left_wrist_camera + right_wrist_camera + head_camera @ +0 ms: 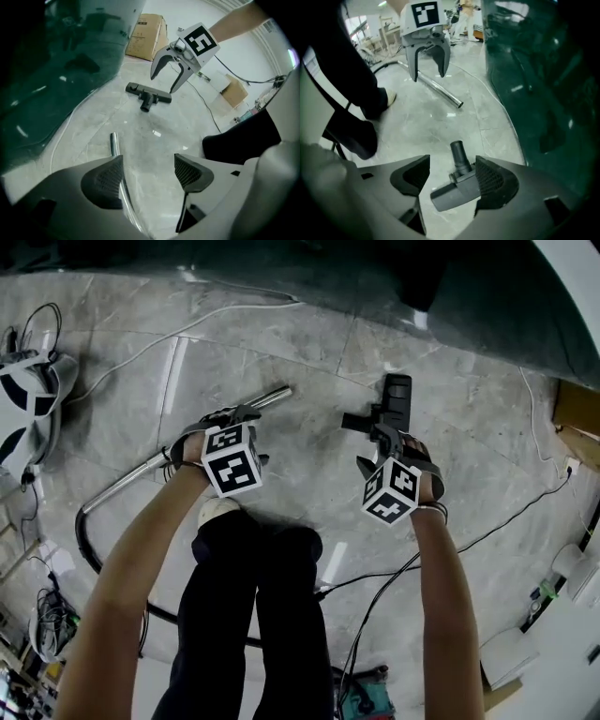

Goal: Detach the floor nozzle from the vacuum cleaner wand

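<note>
The chrome wand (267, 397) lies on the grey floor at left, its bare tube end pointing toward the black floor nozzle (396, 395), which lies apart from it at right. My left gripper (239, 414) hovers over the wand, jaws open and empty; in the left gripper view (147, 171) the wand (114, 145) runs below the left pad. My right gripper (380, 439) hangs open above the nozzle. Its own view (452, 178) shows the nozzle (457, 187) on the floor beneath the jaws, close to the right pad, neck pointing at the wand (440, 91).
A dark green covered mass (450, 287) borders the far side. The black hose (89, 549) curves from the wand toward a white vacuum body (28, 395). Cables (487, 531) cross the floor. The person's legs (253, 615) stand between the arms. Cardboard boxes (147, 35) sit beyond.
</note>
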The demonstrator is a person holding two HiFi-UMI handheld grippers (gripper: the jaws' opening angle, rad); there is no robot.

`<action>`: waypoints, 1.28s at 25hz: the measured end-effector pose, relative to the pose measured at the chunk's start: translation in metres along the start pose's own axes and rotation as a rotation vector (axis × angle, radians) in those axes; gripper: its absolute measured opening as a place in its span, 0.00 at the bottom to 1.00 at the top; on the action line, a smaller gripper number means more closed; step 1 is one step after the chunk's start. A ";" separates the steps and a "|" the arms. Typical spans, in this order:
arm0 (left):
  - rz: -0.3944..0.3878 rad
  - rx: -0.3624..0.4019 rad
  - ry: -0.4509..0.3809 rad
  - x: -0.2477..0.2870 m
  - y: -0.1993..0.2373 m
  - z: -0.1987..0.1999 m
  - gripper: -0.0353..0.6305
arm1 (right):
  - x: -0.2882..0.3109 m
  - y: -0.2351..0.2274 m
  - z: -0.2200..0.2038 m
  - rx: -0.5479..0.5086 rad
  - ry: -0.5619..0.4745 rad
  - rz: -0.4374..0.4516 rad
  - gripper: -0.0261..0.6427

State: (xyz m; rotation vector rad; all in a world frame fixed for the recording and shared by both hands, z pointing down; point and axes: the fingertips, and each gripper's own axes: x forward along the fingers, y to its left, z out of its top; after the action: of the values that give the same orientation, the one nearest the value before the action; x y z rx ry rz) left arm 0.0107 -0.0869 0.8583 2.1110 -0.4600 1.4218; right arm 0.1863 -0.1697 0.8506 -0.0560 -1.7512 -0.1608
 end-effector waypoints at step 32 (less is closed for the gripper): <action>0.196 -0.228 -0.858 -0.423 -0.170 0.172 0.07 | -0.466 0.037 0.120 1.269 -0.848 -0.399 0.09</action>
State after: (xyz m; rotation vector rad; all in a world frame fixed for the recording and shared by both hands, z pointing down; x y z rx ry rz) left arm 0.0709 -0.0668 0.3750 2.4387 -1.1113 0.4354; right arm 0.1609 -0.0922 0.3746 1.3075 -2.3690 0.8092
